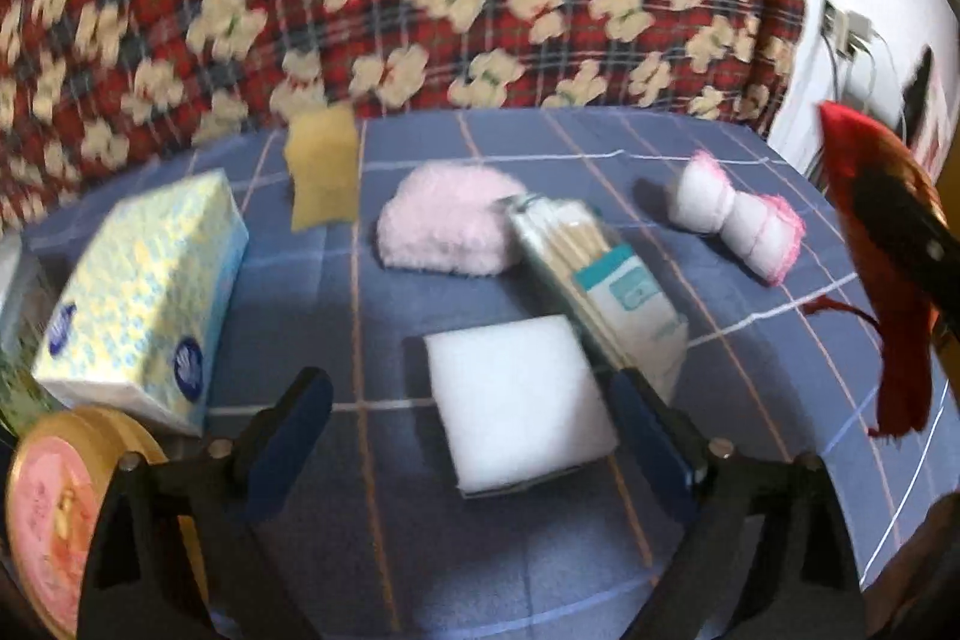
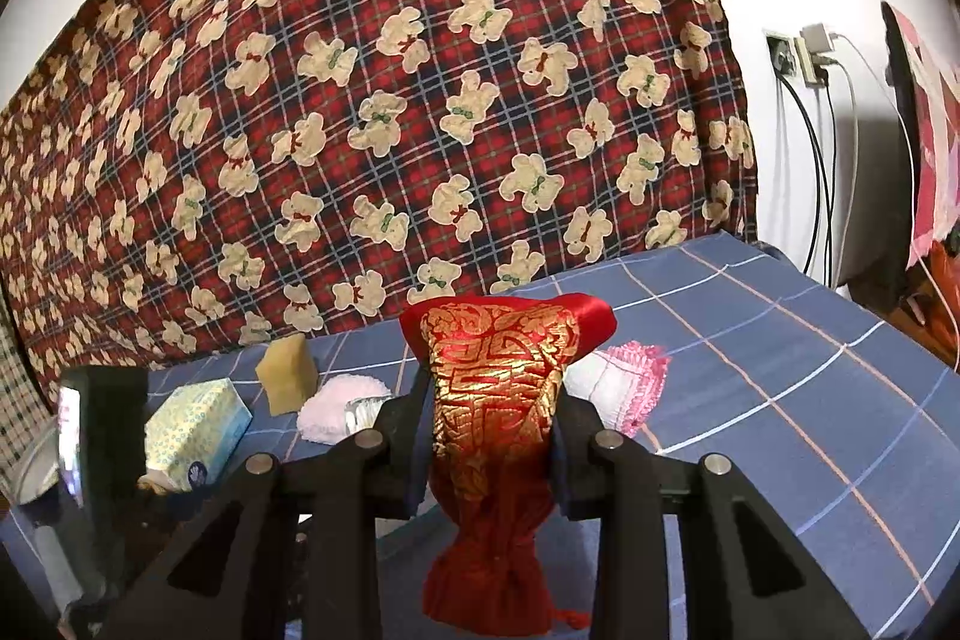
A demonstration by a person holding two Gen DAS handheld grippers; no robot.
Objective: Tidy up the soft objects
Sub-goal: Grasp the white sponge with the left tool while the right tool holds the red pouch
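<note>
blue plaid bedsheet (image 1: pixel 750 340), frame centre: left gripper (image 1: pixel 474 400) wide open, empty, over white foam block (image 1: pixel 516 394); right gripper (image 2: pixel 489 436) clamps red brocade pouch (image 2: pixel 498 400), lifted. pink puff (image 1: pixel 444 226) and 1 rolled cloth (image 1: pixel 738 226) seemingly remain unsorted.

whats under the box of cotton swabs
The box of cotton swabs leans on the pink fluffy pad at its far end, its near end by the white sponge. Whatever lies on the blue bedsheet beneath it is hidden.
</note>
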